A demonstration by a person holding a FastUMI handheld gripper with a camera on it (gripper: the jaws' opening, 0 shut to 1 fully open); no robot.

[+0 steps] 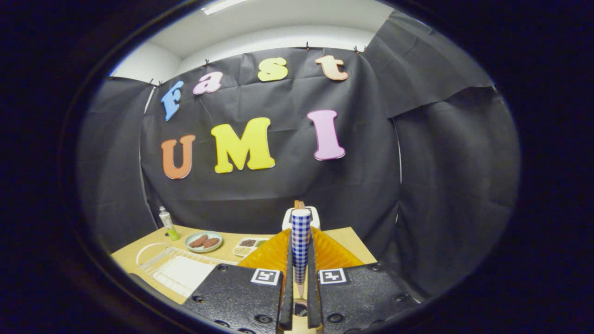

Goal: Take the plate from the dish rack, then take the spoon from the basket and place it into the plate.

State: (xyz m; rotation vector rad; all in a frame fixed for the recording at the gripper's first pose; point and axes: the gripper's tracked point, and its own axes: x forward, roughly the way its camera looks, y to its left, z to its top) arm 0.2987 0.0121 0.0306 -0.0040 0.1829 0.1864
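Bright ceiling light, dim booth, sharp centre, fisheye-warped edges

Screwed textured gripper plates, square coded markers

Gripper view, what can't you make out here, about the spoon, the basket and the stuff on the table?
- Spoon: the gripper is shut on its checkered handle; the fingers hide its lower end.
- Orange basket: the handle and fingers block its inside.
- Dish rack: its near part is cut off by the gripper body; whether it holds a plate is unclear.
- Small dish: the brown food is too small to identify.
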